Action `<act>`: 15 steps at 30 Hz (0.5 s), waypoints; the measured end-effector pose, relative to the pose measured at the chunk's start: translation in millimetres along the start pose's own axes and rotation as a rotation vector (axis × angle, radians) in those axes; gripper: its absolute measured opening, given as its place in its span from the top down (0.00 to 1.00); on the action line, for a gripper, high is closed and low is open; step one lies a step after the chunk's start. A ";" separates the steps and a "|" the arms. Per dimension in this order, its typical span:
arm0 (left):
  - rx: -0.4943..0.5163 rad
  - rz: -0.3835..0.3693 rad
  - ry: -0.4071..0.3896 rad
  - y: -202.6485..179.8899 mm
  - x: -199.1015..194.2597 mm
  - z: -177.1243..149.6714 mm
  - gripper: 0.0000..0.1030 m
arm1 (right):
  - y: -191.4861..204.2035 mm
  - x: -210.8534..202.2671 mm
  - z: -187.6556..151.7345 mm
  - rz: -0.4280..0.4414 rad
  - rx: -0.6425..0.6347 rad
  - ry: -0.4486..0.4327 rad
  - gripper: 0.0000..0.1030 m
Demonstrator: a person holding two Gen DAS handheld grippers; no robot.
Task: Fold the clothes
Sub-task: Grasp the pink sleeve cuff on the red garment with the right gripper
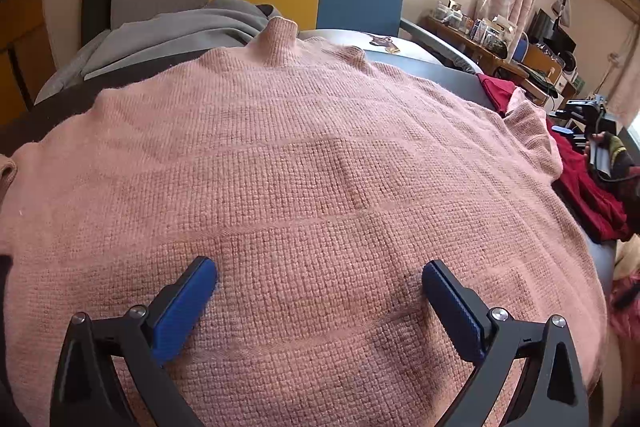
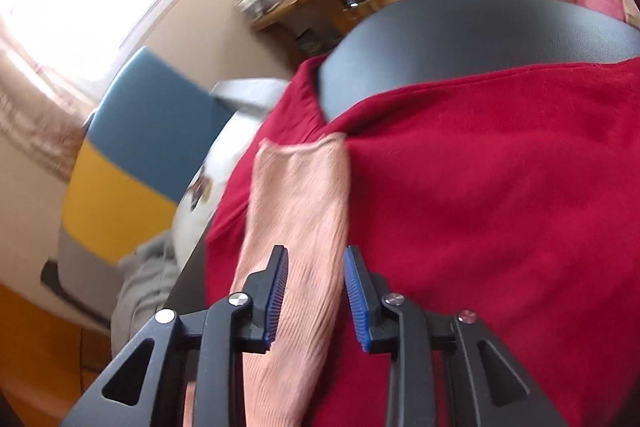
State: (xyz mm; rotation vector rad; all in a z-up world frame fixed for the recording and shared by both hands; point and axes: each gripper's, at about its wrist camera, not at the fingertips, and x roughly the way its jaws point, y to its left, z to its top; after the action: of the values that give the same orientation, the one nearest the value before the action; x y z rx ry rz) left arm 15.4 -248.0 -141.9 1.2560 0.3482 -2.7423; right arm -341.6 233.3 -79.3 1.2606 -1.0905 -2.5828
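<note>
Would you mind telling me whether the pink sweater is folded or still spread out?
Spread out: the pink sweater lies flat, collar away, and its sleeve extends over the red garment.

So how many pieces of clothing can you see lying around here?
3: a pink sweater spread across the table, a red garment under its sleeve on the right, a grey garment behind it. Others may be hidden.

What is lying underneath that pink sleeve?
The pink sleeve lies over a red garment, which rests on the dark table. How far the red cloth continues beneath the sleeve is covered, so that cannot be seen.
</note>
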 end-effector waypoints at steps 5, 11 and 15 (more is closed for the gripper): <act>0.023 0.028 0.002 -3.3 2.1 -1.6 0.00 | -6.7 24.0 8.6 -0.010 0.022 0.003 0.63; 0.026 0.032 0.003 -3.4 2.7 -1.9 0.00 | 13.8 37.7 9.9 -0.091 -0.119 0.013 0.86; 0.028 0.033 0.001 -3.9 3.0 -2.0 0.00 | 44.1 21.9 3.6 0.017 -0.180 0.026 0.90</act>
State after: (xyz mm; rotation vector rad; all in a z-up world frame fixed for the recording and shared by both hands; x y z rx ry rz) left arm 14.2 -243.7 -144.8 1.2578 0.2883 -2.7287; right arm -369.0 194.8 -64.8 1.2329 -0.8387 -2.5764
